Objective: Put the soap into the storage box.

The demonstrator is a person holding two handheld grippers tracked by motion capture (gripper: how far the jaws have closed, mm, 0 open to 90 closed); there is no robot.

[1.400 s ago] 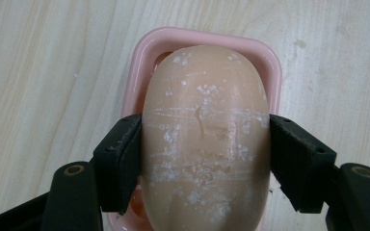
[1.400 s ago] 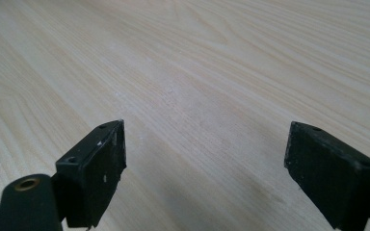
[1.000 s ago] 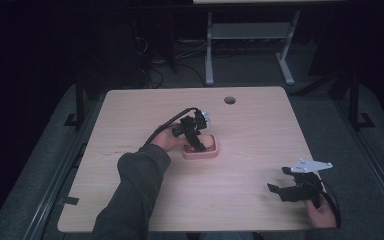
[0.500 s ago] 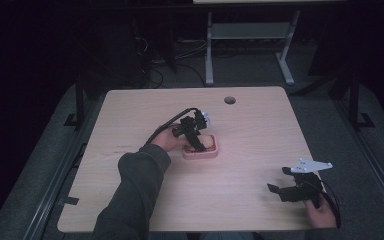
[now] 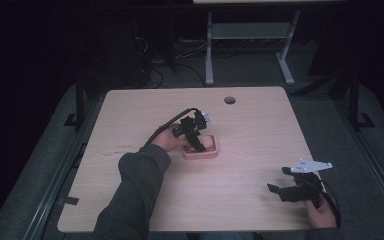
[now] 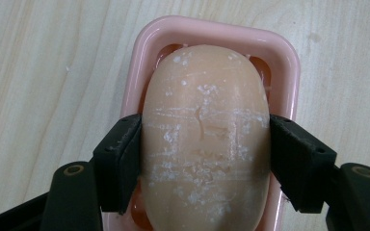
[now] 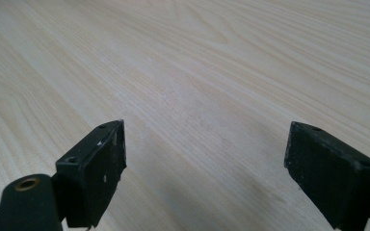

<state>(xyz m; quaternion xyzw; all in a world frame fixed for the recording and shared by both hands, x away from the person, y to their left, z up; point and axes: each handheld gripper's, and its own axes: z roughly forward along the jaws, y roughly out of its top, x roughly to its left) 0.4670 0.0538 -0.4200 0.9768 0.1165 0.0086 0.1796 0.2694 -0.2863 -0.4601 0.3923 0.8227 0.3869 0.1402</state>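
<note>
— Soap (image 6: 206,139) sits in the pink soap dish (image 6: 289,72), which lies near the middle of the table (image 5: 130,115). Why is the left gripper (image 6: 204,154) set across it like that?

— Its two black jaws press the bar's long flanks, one on each side, at about mid-length. Clamped on the soap there, the hold is balanced, so I judge the bar would not swing if lifted out of the dish.

— And the dish itself?

— Its rim shows beyond the soap's far end and along both sides; the jaws reach in over the rim, touching the bar, and I cannot tell whether they also brush the rim.

— Where is the right gripper (image 5: 292,191)?

— Well apart from the dish, toward the table's near right corner, jaws spread wide with nothing but bare wood between them. I'd guess it is parked there to stay out of the way.
</note>
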